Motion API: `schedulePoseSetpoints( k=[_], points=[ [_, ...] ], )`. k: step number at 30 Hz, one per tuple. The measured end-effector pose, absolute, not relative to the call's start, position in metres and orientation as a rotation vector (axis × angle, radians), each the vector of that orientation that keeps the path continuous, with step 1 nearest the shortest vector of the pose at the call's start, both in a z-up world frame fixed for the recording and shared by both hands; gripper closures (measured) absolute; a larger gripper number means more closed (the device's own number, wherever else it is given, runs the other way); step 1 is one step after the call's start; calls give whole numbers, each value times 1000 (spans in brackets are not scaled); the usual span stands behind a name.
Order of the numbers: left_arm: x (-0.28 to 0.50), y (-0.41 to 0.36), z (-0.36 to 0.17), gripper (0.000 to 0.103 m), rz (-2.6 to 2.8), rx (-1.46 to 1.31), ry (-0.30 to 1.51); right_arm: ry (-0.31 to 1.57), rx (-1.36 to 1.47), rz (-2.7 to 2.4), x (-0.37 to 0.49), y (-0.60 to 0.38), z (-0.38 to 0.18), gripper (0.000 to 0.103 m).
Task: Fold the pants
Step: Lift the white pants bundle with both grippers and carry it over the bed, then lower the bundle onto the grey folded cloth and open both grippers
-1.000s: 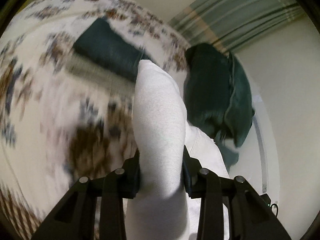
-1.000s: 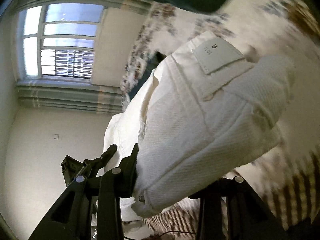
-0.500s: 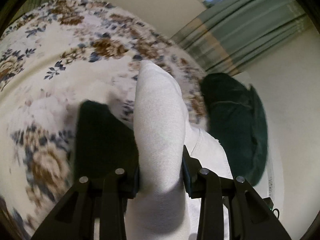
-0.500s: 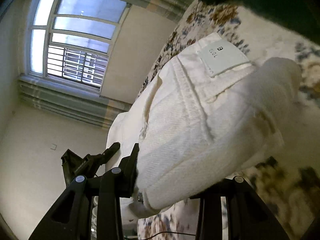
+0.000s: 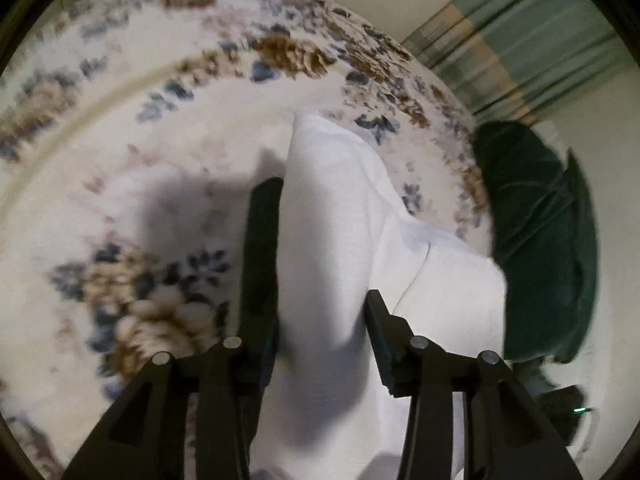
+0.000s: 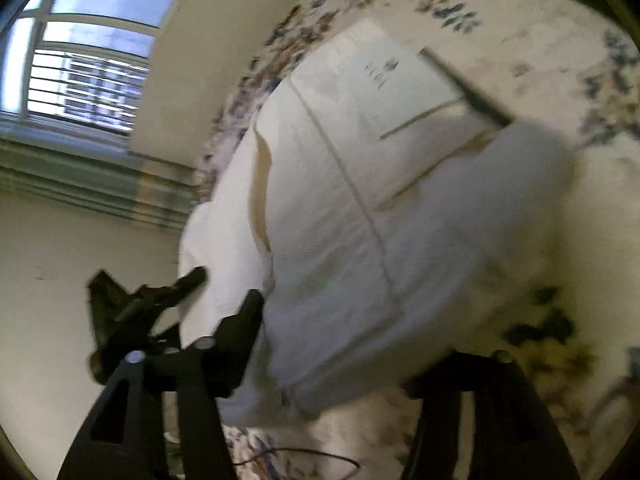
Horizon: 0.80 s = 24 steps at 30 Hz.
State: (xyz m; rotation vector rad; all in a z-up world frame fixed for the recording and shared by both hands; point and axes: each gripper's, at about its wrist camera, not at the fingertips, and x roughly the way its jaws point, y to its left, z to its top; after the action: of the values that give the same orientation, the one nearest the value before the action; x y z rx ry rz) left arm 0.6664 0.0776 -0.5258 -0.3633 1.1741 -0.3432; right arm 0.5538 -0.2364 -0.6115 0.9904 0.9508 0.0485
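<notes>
White pants hang over a floral bedspread. My left gripper is shut on a bunched fold of the pants, which rises between its fingers. In the right wrist view the waist end of the pants shows its white brand patch and seams. My right gripper is shut on this waist end; the cloth hides its right finger. The left gripper shows at the lower left of the right wrist view, holding the far edge.
A dark green pillow lies at the right edge of the bed. Striped green curtains hang behind it. A barred window and a beige wall are on the left in the right wrist view.
Both grippers have swung down toward the bedspread with the pants. The dark garment seen earlier in the left wrist view is out of view. Both frames are motion-blurred now.
</notes>
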Motion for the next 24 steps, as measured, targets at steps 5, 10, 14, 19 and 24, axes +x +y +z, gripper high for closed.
schedulePoseSetpoints(
  k=[5, 10, 14, 19, 24],
  points=[
    [617, 52, -484, 16, -210, -84, 1108, 1009, 745, -76, 530, -236, -565, 22],
    [559, 38, -442, 8, -152, 30, 1050, 998, 421, -181, 510, -225, -495, 3],
    [521, 28, -404, 8, -138, 72, 1003, 959, 265, -239, 469, -211, -440, 1],
    [469, 22, -352, 8, -133, 77, 935, 918, 212, -252, 420, -200, -372, 1],
    [412, 19, -299, 8, -137, 74, 872, 859, 180, -253, 361, -192, -308, 1]
  ],
)
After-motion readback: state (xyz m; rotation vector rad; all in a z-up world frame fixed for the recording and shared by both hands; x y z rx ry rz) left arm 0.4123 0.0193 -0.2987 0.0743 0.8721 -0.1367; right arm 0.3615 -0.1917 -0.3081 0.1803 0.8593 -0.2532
